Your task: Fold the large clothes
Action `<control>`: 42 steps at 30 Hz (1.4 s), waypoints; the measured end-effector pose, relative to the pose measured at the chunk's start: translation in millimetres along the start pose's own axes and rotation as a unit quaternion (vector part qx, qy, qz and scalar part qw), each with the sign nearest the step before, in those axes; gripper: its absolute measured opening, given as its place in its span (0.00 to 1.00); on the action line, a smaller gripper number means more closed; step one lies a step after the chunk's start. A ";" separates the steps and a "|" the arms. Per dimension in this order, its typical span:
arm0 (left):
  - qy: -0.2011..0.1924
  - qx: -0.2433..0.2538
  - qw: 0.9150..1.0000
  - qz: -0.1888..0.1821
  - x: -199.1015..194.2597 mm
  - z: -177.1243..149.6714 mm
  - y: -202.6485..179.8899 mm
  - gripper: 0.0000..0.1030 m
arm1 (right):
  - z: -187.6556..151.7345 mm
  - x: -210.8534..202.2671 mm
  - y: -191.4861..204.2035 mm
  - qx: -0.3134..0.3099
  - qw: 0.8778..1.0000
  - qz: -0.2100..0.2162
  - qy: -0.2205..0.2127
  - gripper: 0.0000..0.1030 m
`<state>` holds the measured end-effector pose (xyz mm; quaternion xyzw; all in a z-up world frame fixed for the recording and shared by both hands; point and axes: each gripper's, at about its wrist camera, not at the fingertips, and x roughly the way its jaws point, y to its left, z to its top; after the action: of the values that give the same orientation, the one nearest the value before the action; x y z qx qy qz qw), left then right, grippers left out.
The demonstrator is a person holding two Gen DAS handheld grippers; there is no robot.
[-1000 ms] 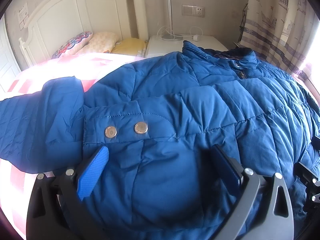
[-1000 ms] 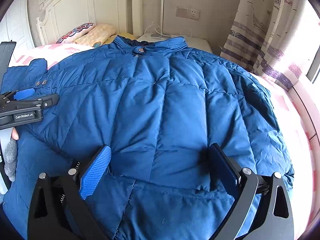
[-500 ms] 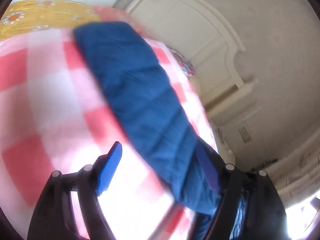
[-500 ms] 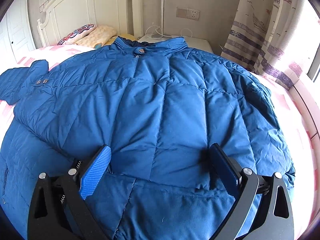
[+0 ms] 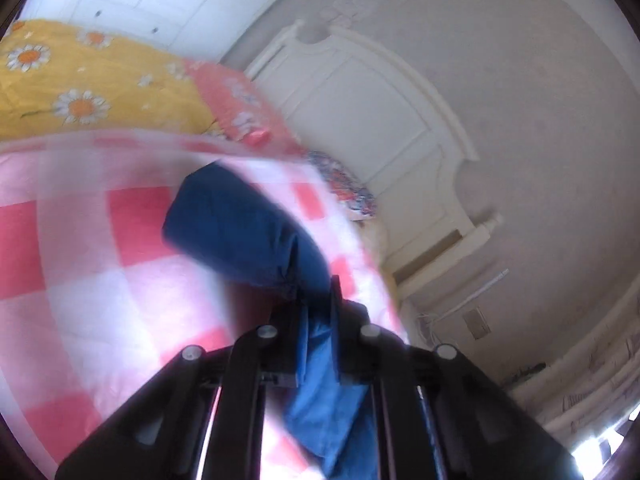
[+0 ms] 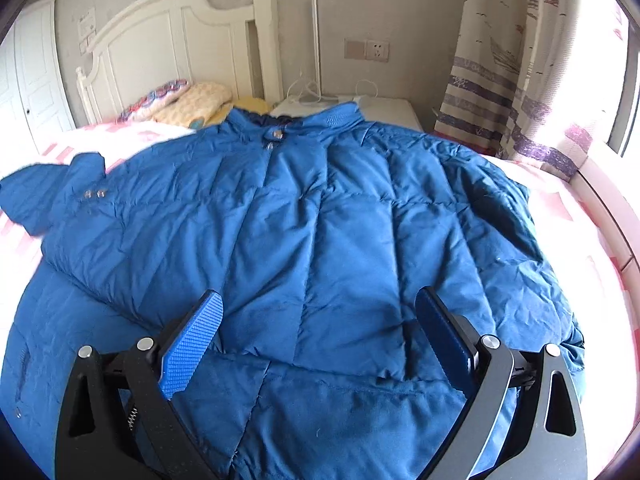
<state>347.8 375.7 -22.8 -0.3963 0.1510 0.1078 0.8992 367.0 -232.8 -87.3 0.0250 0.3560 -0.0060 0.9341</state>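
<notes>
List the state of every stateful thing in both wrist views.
Left gripper: shut on blue sleeve, lifted off the pink checked bedspread.
Right gripper: open, over the jacket, holding nothing.
Blue quilted puffer jacket: spread flat, front closed, collar snap fastened.
White wardrobe doors: closed.

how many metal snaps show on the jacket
4: two side by side on the left sleeve tab, two stacked at the collar of the jacket. More may be hidden under folds.

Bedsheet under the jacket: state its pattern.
Pink-and-white check bedsheet, clearest in the left wrist view.
</notes>
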 end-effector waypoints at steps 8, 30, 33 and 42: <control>0.135 0.287 0.919 -0.234 -23.2 -195.5 -265.6 0.00 | -11.9 -48.5 -60.7 0.180 0.969 0.029 -0.164 0.90; 0.211 0.409 0.888 0.004 18.3 -242.1 -159.7 0.62 | -19.0 -55.7 -73.2 0.193 0.963 0.051 -0.180 0.92; 0.242 0.342 0.908 0.017 30.2 -235.9 -130.9 0.48 | -17.2 -53.2 -65.2 0.172 0.968 0.050 -0.173 0.92; 0.217 0.282 0.934 -0.031 19.4 -218.7 -109.9 0.50 | 20.7 -6.7 5.0 0.166 0.951 0.259 -0.017 0.90</control>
<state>359.6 141.4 -95.0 -0.1444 0.3545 -0.0561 0.9221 375.9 -228.9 -67.2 0.2706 0.3154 0.1770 0.8922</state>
